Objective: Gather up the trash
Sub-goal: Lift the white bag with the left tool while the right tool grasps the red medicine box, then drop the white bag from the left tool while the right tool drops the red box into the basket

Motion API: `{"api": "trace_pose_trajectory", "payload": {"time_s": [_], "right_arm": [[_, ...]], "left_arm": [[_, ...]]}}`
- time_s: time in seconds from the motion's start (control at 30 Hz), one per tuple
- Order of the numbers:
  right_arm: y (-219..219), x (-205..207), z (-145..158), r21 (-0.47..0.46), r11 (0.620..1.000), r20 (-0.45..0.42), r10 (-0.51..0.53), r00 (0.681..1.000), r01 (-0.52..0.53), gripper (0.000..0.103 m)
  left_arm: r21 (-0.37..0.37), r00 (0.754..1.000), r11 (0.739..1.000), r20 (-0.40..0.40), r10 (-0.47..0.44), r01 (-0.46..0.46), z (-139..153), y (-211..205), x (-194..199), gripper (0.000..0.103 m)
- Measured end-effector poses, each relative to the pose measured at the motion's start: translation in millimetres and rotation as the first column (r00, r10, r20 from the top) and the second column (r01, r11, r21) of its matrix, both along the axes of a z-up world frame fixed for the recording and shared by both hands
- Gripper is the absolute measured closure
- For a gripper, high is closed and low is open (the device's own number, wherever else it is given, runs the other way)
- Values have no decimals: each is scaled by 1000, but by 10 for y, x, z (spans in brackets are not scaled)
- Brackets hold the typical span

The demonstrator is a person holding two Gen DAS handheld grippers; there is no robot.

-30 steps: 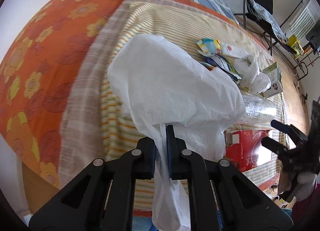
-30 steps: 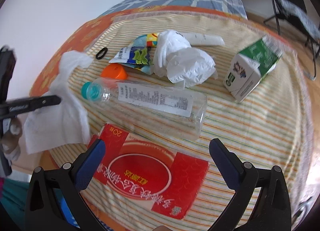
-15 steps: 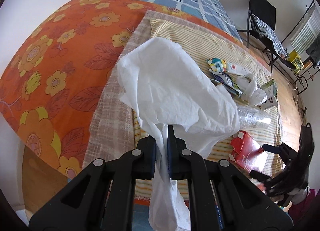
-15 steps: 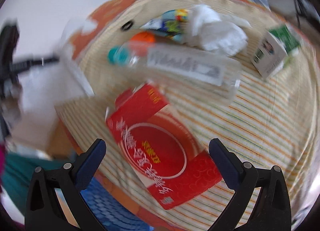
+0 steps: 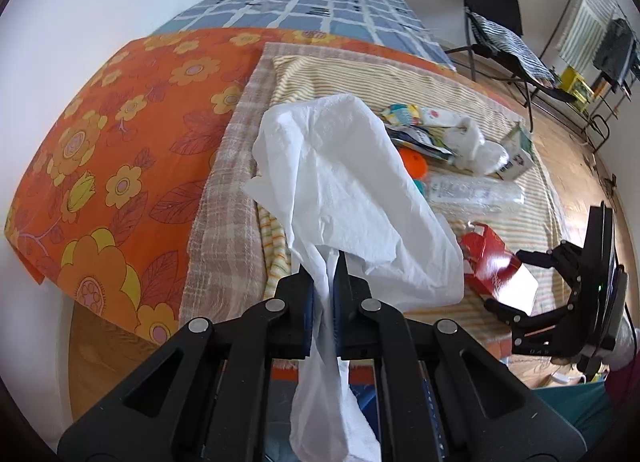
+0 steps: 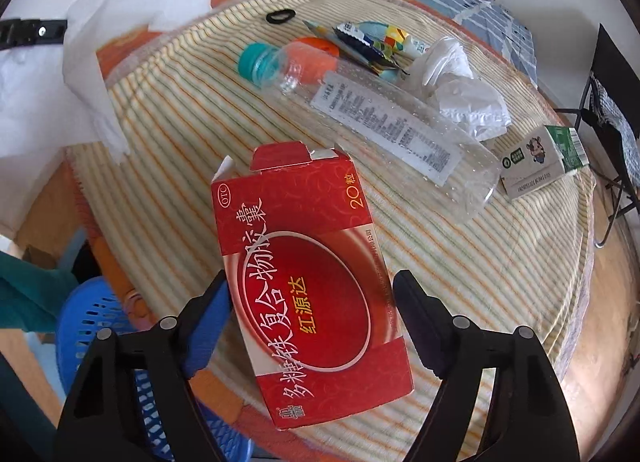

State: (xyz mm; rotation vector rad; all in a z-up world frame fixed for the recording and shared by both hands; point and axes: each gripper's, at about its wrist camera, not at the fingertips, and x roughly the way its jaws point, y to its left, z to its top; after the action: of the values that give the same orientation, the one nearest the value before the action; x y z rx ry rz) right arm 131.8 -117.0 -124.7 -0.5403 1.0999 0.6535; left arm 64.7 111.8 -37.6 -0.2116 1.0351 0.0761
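So on my left tongs I've got the white tissue pinched tight, clamped right down on it, the sheet billowing up in front of the camera and a tail hanging below the fingers.

Right tongs are the interesting bit: the jaws have just been closing in around the red medicine box, which sits between them with its flap end pointing away from me. The left pad looks right up against the box edge; on the right side I honestly can't tell if there's contact or a sliver of gap, so I wouldn't call it gripped. From the left camera the box looks tilted up at the bed's near edge.

The rest of the trash is on the striped towel spread over the bed: a clear plastic bottle with a teal cap lying on its side, an orange lid just behind its neck, some colourful wrappers, a crumpled white plastic bag, a small green-and-white milk carton off to the right, and a black hair tie further back.

A blue plastic basket is down at lower left, beside the bed.
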Motion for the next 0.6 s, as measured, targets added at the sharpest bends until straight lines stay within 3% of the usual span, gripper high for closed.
{"api": "trace_pose_trajectory", "payload": {"time_s": [0.27, 0.6], "right_arm": [[-291, -126, 325, 124, 989, -2, -78, 997, 78, 23], [-638, -681, 840, 312, 942, 6, -130, 992, 121, 23]], "left_arm": [[-48, 998, 997, 11, -58, 58, 57, -204, -370, 98], [-145, 981, 971, -20, -195, 190, -75, -725, -1070, 98]]}}
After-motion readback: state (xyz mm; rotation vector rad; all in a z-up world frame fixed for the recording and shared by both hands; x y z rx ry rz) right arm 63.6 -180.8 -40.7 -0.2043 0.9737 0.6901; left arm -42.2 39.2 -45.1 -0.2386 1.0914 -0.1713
